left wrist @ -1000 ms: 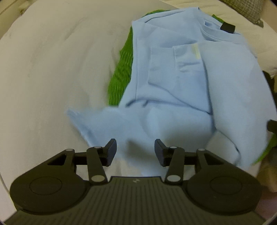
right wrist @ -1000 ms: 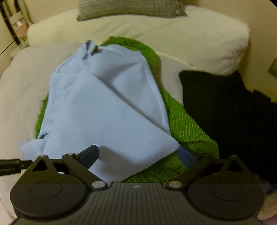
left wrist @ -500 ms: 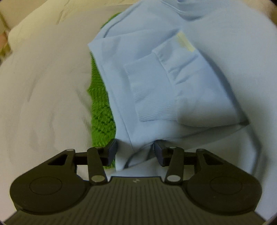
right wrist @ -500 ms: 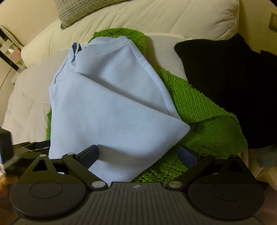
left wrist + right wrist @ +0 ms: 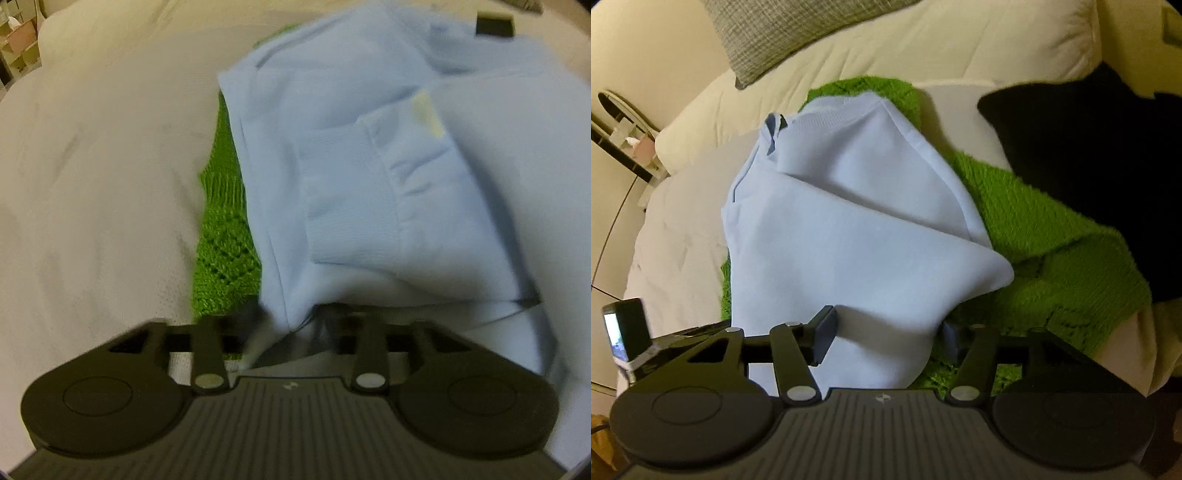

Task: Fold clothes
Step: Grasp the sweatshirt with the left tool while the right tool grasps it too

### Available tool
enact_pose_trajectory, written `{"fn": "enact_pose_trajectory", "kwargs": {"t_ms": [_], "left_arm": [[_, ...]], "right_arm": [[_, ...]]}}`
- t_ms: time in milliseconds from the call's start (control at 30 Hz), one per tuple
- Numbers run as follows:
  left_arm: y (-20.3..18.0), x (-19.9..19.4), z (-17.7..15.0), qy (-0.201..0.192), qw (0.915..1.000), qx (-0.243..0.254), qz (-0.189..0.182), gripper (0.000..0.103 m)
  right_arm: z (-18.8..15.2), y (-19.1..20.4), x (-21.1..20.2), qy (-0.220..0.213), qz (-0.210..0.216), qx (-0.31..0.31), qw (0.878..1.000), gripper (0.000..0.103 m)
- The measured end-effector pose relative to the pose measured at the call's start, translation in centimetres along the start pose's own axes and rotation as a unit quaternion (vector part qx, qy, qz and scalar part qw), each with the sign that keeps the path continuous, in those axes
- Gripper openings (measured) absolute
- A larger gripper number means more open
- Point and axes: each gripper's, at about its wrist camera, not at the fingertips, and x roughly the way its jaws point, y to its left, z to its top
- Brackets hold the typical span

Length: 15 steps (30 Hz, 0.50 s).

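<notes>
Lying partly folded on a green knitted garment (image 5: 1045,254) on the bed (image 5: 92,166), the light blue sweatshirt (image 5: 849,229) reaches down to both tools. In the left wrist view the left gripper (image 5: 286,321) has its fingers partly closed around a hanging fold of the blue fabric, though blur hides whether they pinch it. The right gripper (image 5: 886,332) has its fingers set moderately apart with the sweatshirt's lower edge between them, the left finger (image 5: 823,332) against the cloth. A black garment (image 5: 1089,147) lies beyond.
</notes>
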Motion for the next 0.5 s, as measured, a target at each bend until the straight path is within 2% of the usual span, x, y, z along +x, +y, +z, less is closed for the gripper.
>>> {"fn": "enact_pose_trajectory", "kwargs": {"t_ms": [33, 67, 100, 133, 200, 233, 367, 500], "left_arm": [[-0.3, 0.0, 0.2, -0.003, 1.0000, 0.008, 0.001, 0.030], [-0.5, -0.1, 0.5, -0.005, 0.9999, 0.011, -0.004, 0.012], [-0.6, -0.3, 0.8, -0.006, 0.9999, 0.010, -0.006, 0.009], [-0.6, -0.7, 0.9, -0.010, 0.9999, 0.006, -0.004, 0.008], [-0.3, -2.1, 0.8, -0.026, 0.9997, -0.004, -0.003, 0.007], [-0.1, -3.1, 0.6, -0.035, 0.9993, -0.010, -0.002, 0.007], [0.9, -8.6, -0.1, -0.080, 0.9957, -0.046, -0.006, 0.007], [0.7, -14.7, -2.1, -0.135, 0.9852, -0.106, 0.000, 0.006]], "right_arm": [[0.0, 0.0, 0.1, 0.002, 0.002, 0.003, 1.000, 0.067], [0.0, 0.2, 0.0, -0.001, -0.002, -0.003, 1.000, 0.066], [0.1, 0.4, -0.2, -0.004, -0.005, -0.009, 1.000, 0.054], [0.2, 0.6, -0.3, -0.007, -0.008, -0.014, 1.000, 0.041], [0.4, 1.1, -0.7, -0.015, -0.014, -0.024, 0.999, 0.025], [0.6, 1.4, -1.3, -0.024, -0.016, -0.027, 0.999, 0.021], [1.2, 3.8, -4.6, -0.079, -0.007, -0.073, 0.994, 0.016], [1.1, 6.9, -8.2, -0.124, 0.050, -0.124, 0.983, 0.015]]}}
